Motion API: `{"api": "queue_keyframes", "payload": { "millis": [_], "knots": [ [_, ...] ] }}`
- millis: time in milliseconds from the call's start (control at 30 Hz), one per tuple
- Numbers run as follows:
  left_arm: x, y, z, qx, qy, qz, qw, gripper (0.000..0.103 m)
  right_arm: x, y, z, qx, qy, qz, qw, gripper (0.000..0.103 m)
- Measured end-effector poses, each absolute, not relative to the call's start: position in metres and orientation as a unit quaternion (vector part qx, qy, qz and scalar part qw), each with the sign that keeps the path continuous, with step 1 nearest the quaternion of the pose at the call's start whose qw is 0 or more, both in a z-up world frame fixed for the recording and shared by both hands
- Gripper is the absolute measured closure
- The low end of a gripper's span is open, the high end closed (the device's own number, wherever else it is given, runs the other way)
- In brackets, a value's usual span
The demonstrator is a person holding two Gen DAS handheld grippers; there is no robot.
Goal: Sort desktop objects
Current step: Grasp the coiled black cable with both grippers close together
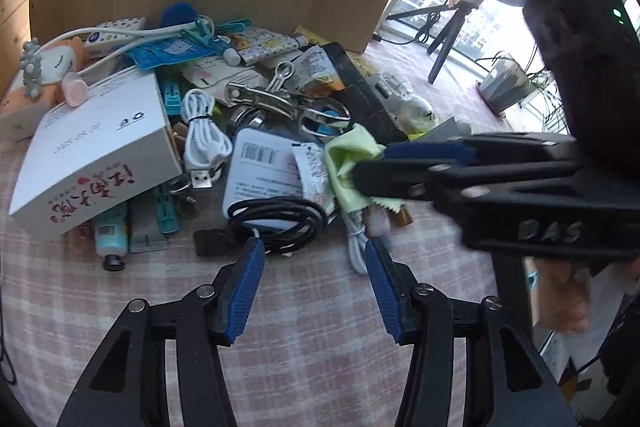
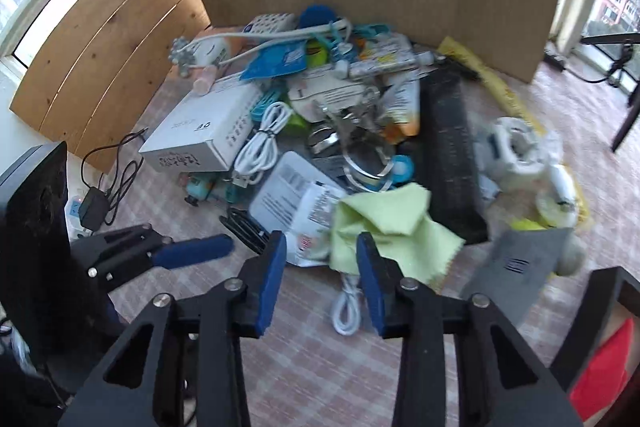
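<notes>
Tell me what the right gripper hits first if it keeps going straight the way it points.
Probably the light green cloth: it lies just beyond the right gripper, whose open jaws hold nothing. Depth is hard to judge.

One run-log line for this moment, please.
left tool open over black cable | right tool open at green cloth | nothing held

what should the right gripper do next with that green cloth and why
Probably ease down and close on the light green cloth. The right gripper hangs just above its near edge, jaws apart with nothing pinched, and the cloth lies loose on top of the pile.
</notes>
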State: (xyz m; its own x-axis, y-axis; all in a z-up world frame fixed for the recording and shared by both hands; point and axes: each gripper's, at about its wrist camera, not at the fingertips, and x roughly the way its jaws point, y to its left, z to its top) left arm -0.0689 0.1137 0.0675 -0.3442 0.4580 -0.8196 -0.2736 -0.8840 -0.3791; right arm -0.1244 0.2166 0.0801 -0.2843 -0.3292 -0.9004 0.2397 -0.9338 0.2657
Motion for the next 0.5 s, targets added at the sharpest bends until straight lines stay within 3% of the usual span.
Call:
{"api": "queue_keyframes", "payload": {
  "millis": [500],
  "knots": [
    [-0.082, 0.120, 0.063, -0.525, -0.089, 0.814, 0.232, 0.054, -0.142, 0.188, 0.052, 0.616, -0.061, -0.752, 0.226, 0.078]
  ]
}}
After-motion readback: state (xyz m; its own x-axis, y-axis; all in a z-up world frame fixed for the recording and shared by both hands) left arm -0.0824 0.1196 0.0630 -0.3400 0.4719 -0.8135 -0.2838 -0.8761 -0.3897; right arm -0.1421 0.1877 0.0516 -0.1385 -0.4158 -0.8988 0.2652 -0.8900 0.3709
